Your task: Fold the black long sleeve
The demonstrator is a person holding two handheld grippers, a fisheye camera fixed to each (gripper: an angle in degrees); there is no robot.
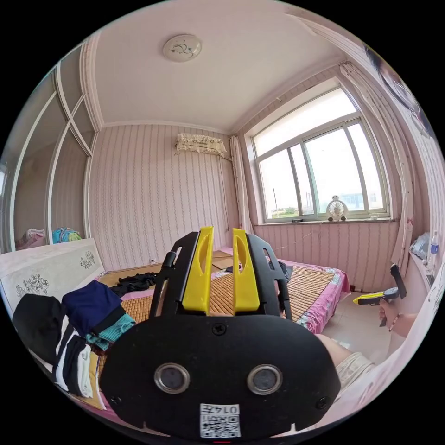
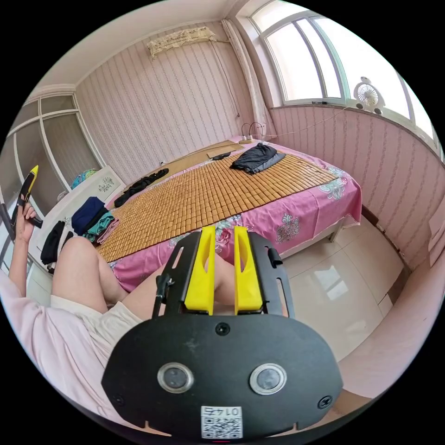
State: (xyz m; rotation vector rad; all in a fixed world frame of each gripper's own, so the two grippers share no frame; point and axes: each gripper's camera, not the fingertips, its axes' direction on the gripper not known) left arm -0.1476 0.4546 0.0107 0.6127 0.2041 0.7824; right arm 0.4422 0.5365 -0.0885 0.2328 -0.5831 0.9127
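A: So, what are the two grippers doing right now?

B: The left gripper (image 1: 221,269) is pointing up into the room, with its yellow jaws a little apart and nothing between them. The right gripper (image 2: 224,273) is hanging over the person's knee (image 2: 218,273), jaws a little apart too, and gripping nothing.

A: Where is the black long sleeve?

B: I am seeing two dark clothes on the bed. One dark strip (image 2: 141,184) is lying along the far left edge of the mat. A dark bundle (image 2: 257,158) is sitting near the far right corner. I cannot tell which one is the black long sleeve. Both are well apart from the grippers.

A: So the folding is not starting yet?

B: I am thinking not. The person is sitting at the near side of the bed, and nothing is being held.

A: How should the first step go?

B: I would be reaching for the shirt at its shoulders, one gripper on each side, and spreading it flat on the mat first.

A: What is the bed like?

B: A bamboo mat (image 2: 208,194) is covering a pink sheet (image 2: 320,199). Some folded clothes (image 1: 88,320) are piling up on the left. Pink striped walls are going round the room, and a big window (image 1: 320,171) is letting in bright light on the right.
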